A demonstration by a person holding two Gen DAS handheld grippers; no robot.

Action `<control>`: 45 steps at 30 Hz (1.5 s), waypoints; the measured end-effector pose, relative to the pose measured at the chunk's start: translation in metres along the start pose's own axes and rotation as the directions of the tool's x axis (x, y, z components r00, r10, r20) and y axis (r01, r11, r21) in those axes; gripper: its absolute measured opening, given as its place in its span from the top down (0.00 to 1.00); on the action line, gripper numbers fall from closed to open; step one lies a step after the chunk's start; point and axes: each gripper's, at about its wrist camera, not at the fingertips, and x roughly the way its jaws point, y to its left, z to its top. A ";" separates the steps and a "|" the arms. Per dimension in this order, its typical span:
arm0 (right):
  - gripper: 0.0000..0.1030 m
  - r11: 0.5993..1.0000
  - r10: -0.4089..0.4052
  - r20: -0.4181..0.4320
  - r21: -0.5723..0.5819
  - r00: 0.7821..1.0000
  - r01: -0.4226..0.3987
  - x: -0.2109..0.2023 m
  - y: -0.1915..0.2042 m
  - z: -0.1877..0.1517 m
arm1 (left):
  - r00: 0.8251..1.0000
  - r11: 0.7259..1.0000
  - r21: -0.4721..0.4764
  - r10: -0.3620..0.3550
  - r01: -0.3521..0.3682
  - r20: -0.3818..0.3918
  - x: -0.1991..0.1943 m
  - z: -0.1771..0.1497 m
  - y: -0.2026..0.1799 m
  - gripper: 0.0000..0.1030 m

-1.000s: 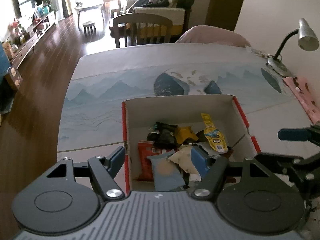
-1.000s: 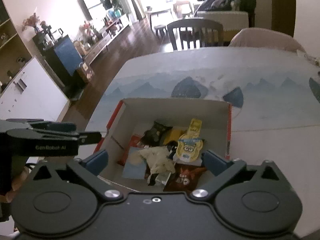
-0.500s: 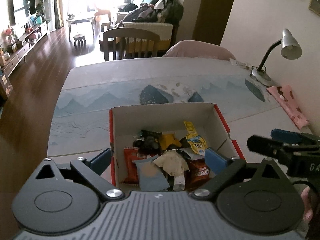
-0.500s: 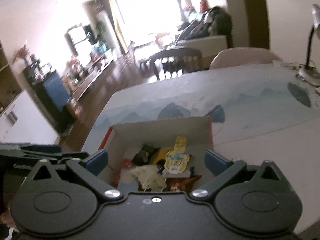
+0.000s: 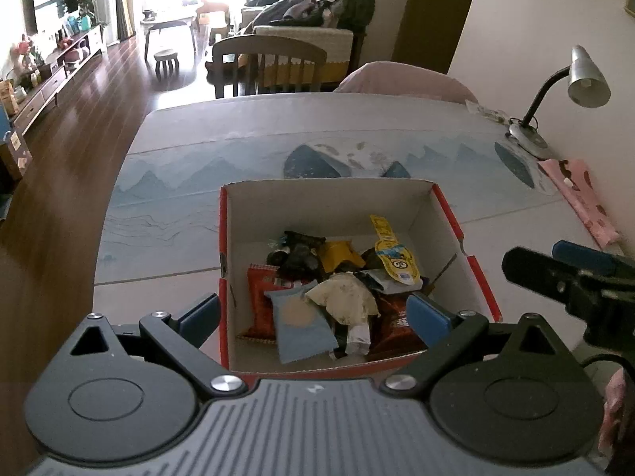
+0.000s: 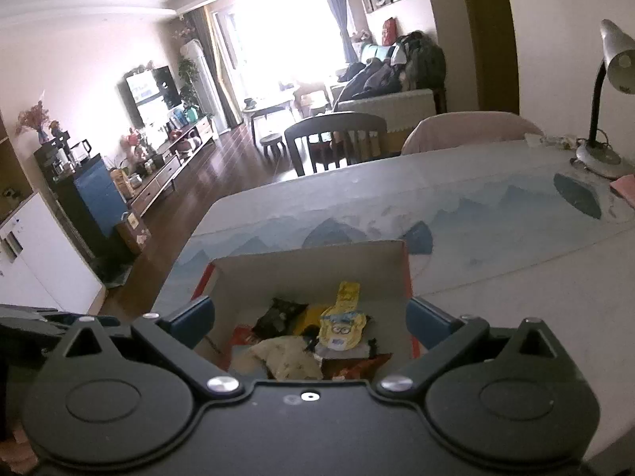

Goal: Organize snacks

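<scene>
My left gripper (image 5: pixel 313 315) tilts down over the box's (image 5: pixel 448 214) near edge, jaws just spread wide, empty; right gripper (image 6: pixel 309 319) likewise wide.

Daylight pours in from the far window (image 6: pixel 285 35) and it's totally blown out — pure white glare in both views. The wooden floor (image 5: pixel 91 91) throws back shiny reflections. Nearer the camera it gets dim and bluish. Heavy fisheye bending, dark corners — the table (image 5: pixel 246 142) edge curves. Both views look reasonably sharp, slightly soft up close.
</scene>
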 end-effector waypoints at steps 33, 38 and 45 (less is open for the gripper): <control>0.00 0.998 -0.064 -0.013 0.004 0.998 0.064 0.002 0.000 -0.004 | 0.999 1.000 -0.011 0.016 -0.015 0.038 -0.005 -0.002 0.002 0.03; 0.00 0.998 -0.061 -0.009 -0.001 0.998 0.061 -0.001 0.001 -0.005 | 0.998 1.000 -0.009 0.016 -0.016 0.056 -0.012 -0.004 0.002 0.03; 0.00 0.998 -0.059 -0.011 0.003 0.998 0.059 -0.003 0.002 -0.006 | 0.997 1.000 -0.005 0.017 -0.017 0.069 -0.020 -0.008 0.002 0.03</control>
